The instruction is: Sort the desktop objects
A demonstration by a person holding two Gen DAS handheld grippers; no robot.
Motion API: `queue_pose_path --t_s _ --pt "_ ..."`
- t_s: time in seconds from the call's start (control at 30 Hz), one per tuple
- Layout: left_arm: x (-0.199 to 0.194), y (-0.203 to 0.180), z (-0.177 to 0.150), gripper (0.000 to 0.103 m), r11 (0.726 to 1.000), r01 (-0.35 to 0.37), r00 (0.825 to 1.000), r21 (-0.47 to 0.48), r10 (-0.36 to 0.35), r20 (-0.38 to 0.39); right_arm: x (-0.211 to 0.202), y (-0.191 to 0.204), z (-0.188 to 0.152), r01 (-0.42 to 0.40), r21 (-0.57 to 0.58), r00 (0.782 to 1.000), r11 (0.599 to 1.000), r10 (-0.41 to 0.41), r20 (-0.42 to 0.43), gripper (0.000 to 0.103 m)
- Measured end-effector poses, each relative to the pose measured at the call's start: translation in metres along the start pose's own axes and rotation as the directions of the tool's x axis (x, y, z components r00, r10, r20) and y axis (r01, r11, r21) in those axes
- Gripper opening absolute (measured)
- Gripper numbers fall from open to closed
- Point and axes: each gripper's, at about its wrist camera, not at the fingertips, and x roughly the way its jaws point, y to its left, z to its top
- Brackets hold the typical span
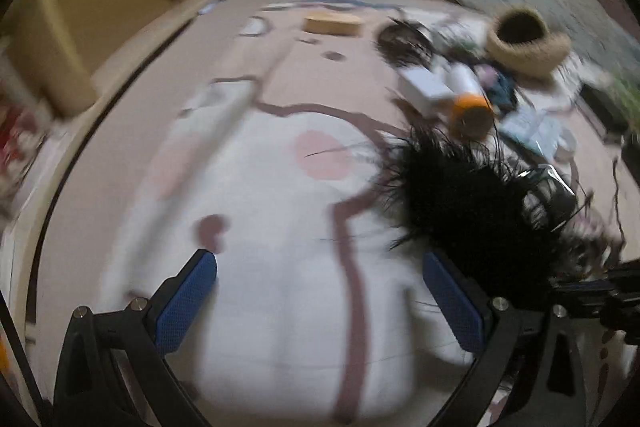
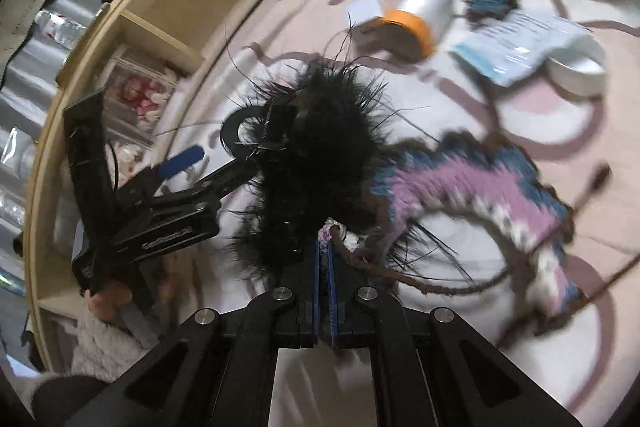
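Blue pads of your right hand-held gripper (image 2: 325, 259) pinch shut on the knitted feather toy (image 2: 460, 183), so it hangs off the rug (image 1: 280, 307). Your left hand-held gripper (image 1: 320, 303) is wide and empty, feathers at two o'clock, maybe ready to help.

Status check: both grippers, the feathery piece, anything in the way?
Right gripper shut on feather ornament. Left gripper open, empty. Orange-capped spool and clutter lie beyond.
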Motion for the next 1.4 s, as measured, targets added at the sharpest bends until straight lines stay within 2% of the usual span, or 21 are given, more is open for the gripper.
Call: queue_pose_path --t_s 0.07,0.13,0.2,0.33,0.4,0.43,0.47,0.53,0.67,0.77,0.87,0.97,1.1,1.13,1.17,1.2,1.3,1.4 --pt "-0.011 0.009 0.001 0.103 0.997 0.051 0.998 -0.050 -0.049 0.033 0.009 0.009 0.006 -0.024 -0.011 1.000 1.000 0.024 0.007 0.005" --pt "-0.024 0.009 0.002 0.103 0.988 0.144 0.988 -0.064 -0.139 0.066 0.009 0.012 0.007 -0.040 -0.011 0.999 0.999 0.040 0.010 0.005" --pt "-0.031 -0.002 0.002 0.103 0.977 0.211 0.975 -0.032 -0.207 0.084 0.006 0.012 0.007 -0.054 -0.004 0.998 0.999 0.054 0.013 0.004" --pt "-0.026 -0.028 0.002 0.102 0.954 0.300 0.951 0.002 -0.299 0.075 0.002 0.003 0.004 -0.051 0.021 0.999 0.998 0.051 0.017 0.004" --pt "-0.016 -0.036 0.005 0.090 0.940 0.340 0.939 -0.021 -0.338 0.056 0.002 -0.001 0.004 -0.048 0.052 0.999 0.997 0.047 0.024 0.005" --pt "-0.012 -0.038 0.005 0.081 0.935 0.352 0.936 -0.038 -0.350 0.045 0.001 -0.003 0.004 -0.049 0.059 0.999 0.997 0.048 0.025 0.005" --pt "-0.008 -0.038 0.006 0.076 0.933 0.356 0.935 -0.059 -0.354 0.031 0.001 -0.003 0.004 -0.045 0.059 0.999 0.997 0.043 0.027 0.005" --pt "-0.002 -0.038 0.004 0.074 0.931 0.353 0.936 -0.090 -0.353 0.015 -0.002 0.001 0.003 -0.034 0.036 0.999 0.999 0.033 0.033 0.005" --pt "0.004 -0.038 0.003 0.074 0.915 0.378 0.924 -0.140 -0.381 0.003 -0.007 0.002 0.000 -0.018 0.013 0.999 1.000 0.017 0.039 0.005" --pt "0.009 -0.040 0.004 0.074 0.920 0.357 0.932 -0.162 -0.363 -0.010 -0.017 -0.005 -0.003 0.010 0.018 0.999 1.000 -0.011 0.049 0.005" --pt "0.018 -0.048 0.003 0.076 0.920 0.355 0.928 -0.167 -0.368 -0.053 -0.029 -0.011 -0.003 0.058 0.016 0.996 0.998 -0.059 0.073 0.005" --pt "0.020 -0.060 0.003 0.077 0.944 0.312 0.946 -0.112 -0.319 -0.061 -0.051 -0.020 -0.002 0.141 0.020 0.982 0.990 -0.142 0.123 0.005" --pt "0.023 -0.061 0.003 0.076 0.952 0.287 0.954 -0.103 -0.294 -0.056 -0.077 -0.039 -0.004 0.214 0.056 0.961 0.975 -0.221 0.169 0.005" --pt "0.024 -0.061 0.003 0.072 0.954 0.281 0.956 -0.103 -0.287 -0.055 -0.082 -0.044 -0.006 0.226 0.062 0.956 0.972 -0.234 0.179 0.005" --pt "0.024 -0.061 0.003 0.063 0.960 0.263 0.962 -0.097 -0.269 -0.052 -0.088 -0.048 -0.007 0.233 0.072 0.951 0.970 -0.243 0.189 0.005" --pt "0.024 -0.061 0.003 0.058 0.968 0.236 0.969 -0.084 -0.241 -0.051 -0.093 -0.053 -0.007 0.230 0.083 0.950 0.970 -0.242 0.198 0.005" --pt "0.023 -0.056 0.002 0.056 0.964 0.250 0.966 -0.086 -0.255 -0.051 -0.102 -0.064 -0.008 0.206 0.121 0.947 0.971 -0.229 0.226 0.005" --pt "0.019 -0.053 0.002 0.054 0.963 0.258 0.963 -0.081 -0.263 -0.052 -0.103 -0.074 -0.007 0.162 0.165 0.957 0.973 -0.196 0.216 0.005"
